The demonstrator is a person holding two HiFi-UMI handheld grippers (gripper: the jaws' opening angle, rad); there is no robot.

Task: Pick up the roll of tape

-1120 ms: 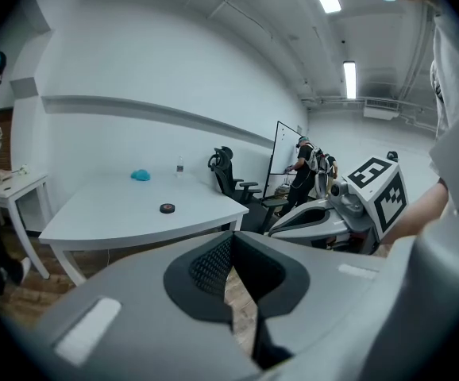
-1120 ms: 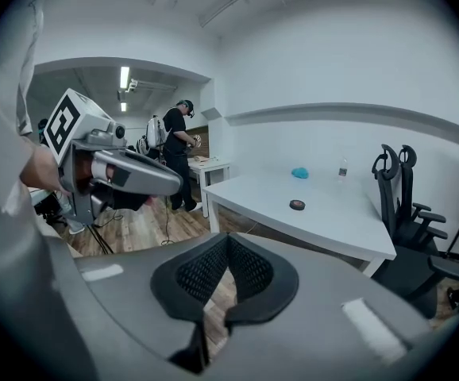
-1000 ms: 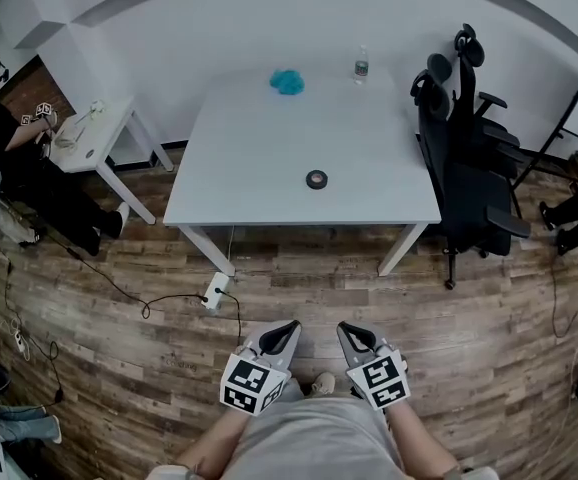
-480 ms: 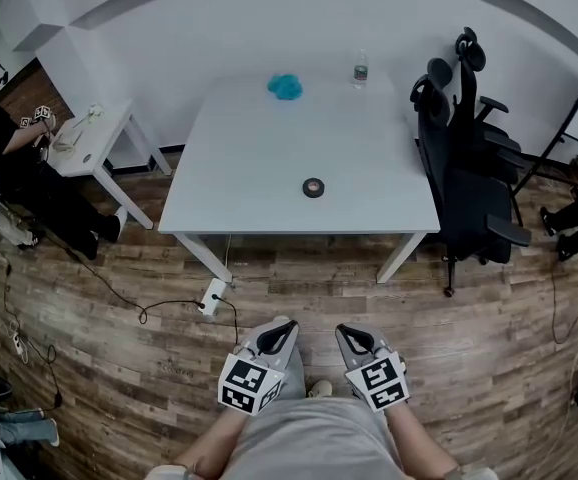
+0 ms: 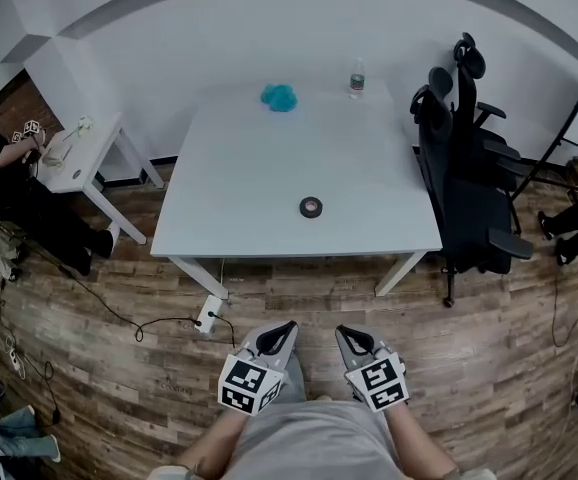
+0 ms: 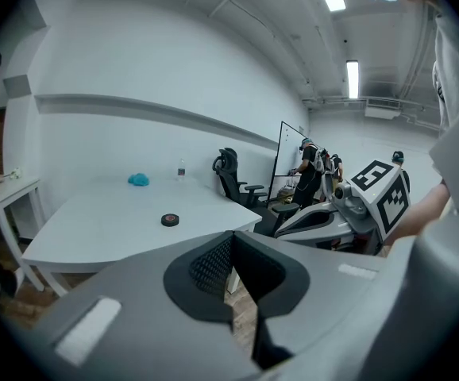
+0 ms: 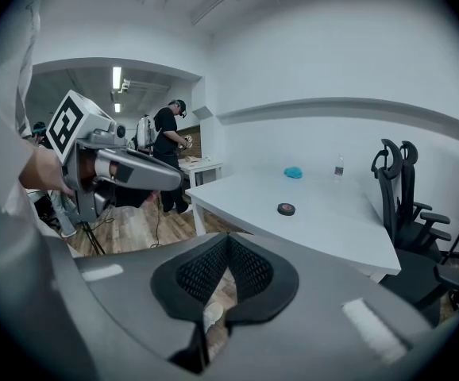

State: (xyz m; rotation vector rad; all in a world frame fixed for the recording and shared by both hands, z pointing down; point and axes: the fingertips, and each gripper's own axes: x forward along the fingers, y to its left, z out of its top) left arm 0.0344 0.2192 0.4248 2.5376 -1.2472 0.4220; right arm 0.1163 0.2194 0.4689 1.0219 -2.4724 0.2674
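The roll of tape point(image 5: 311, 207) is a small black ring lying flat near the front middle of the white table point(image 5: 229, 198). It also shows as the tape point(image 6: 170, 220) in the left gripper view and the tape point(image 7: 287, 209) in the right gripper view. Both grippers hang low in front of the person, over the wood floor and well short of the table. My left gripper point(image 5: 281, 332) has its jaws together with nothing between them. My right gripper point(image 5: 350, 334) is shut and empty too.
A blue cloth point(image 5: 279, 96) and a water bottle point(image 5: 356, 78) stand at the table's far edge. Black office chairs point(image 5: 467, 183) crowd the table's right side. A small white side table point(image 5: 69, 153) with a person stands at the left. A power strip and cable point(image 5: 207, 316) lie on the floor.
The table and tape sit lower and nearer in the head view than a second ago. Both grippers keep their places before the body, jaws unchanged.
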